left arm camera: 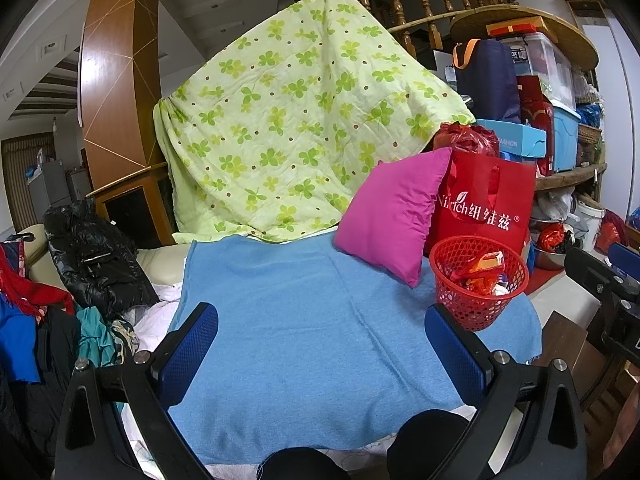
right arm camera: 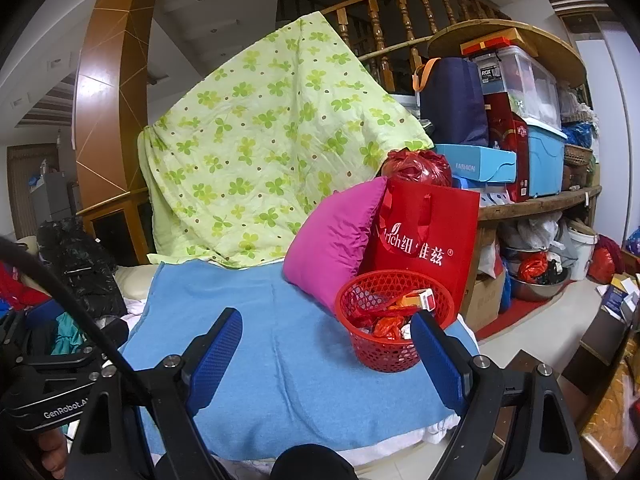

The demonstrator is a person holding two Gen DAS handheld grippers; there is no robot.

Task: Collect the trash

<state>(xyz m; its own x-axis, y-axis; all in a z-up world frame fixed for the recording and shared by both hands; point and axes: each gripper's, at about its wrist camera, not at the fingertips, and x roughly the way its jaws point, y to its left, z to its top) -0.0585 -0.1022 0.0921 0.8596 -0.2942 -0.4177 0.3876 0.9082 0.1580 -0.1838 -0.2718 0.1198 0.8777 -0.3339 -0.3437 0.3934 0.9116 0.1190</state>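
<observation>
Right wrist: red basket (right arm camera: 394,322) w/ wrappers sits just beyond your right gripper (right arm camera: 326,340), jaws spread, empty; left gripper (left arm camera: 320,344) likewise.

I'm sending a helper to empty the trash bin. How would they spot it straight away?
Find the blue blanket spread in front of the green clover-print quilt. At its right edge, before a pink pillow and a red shopping bag, stands the basket. It alone is round, red plastic mesh, holding wrappers.

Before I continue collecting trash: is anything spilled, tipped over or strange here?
Nothing stands out. The red basket stands upright on the blue towel, wrappers inside, none spilled. Both grippers, left and right, are open and empty.
</observation>
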